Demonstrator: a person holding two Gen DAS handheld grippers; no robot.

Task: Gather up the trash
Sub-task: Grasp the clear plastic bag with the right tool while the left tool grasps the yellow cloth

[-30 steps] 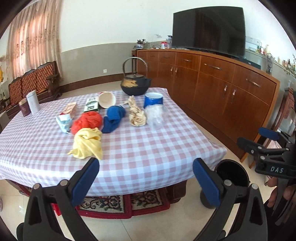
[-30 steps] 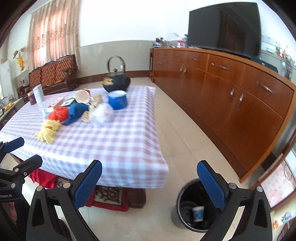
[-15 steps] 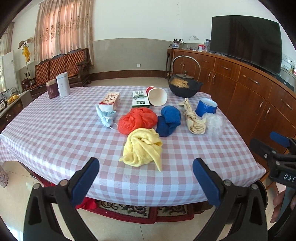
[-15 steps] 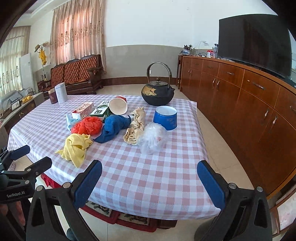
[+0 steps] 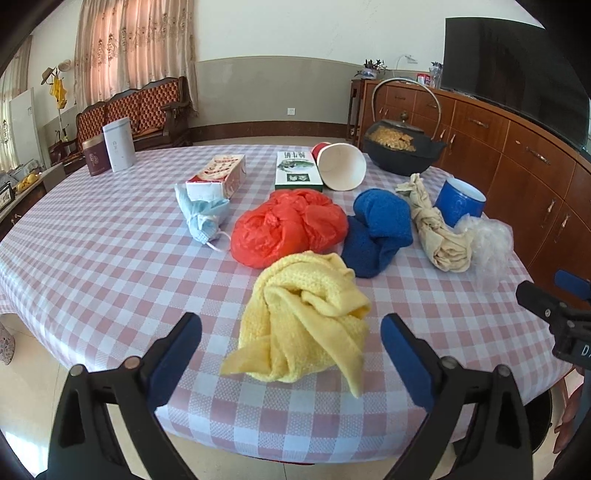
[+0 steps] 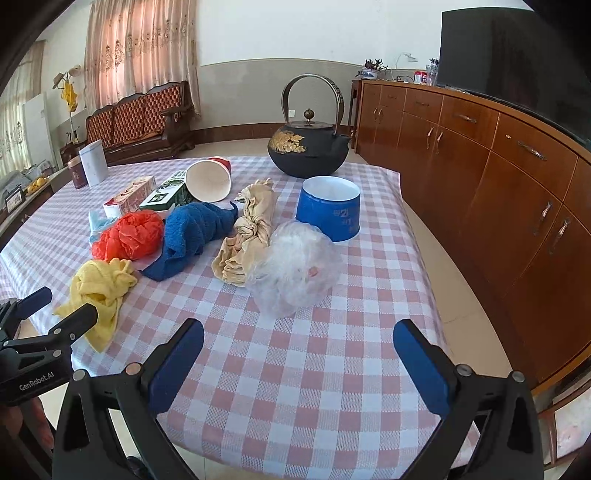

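Grippers spread — left gripper [image 5: 291, 349], jaws just narrowing, frames yellow cloth [image 5: 306, 314]; right gripper [image 6: 299, 354] empty.

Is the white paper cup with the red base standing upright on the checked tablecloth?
No: the white paper cup lies tipped on its side.

A long wooden sideboard [image 6: 480, 177] with metal handles runs along the right of the frame, and a large dark television [image 6: 517, 55] stands on it. The wall [image 6: 295, 33] behind is white above and grey below, over a dark skirting. At upper left, sheer patterned curtains [image 6: 140, 48] glow with daylight above a carved wooden sofa [image 6: 140, 118] with red cushions. The floor [image 6: 439, 266] is pale glossy tile. A pink and white checked cloth covers the table [image 6: 295, 369].
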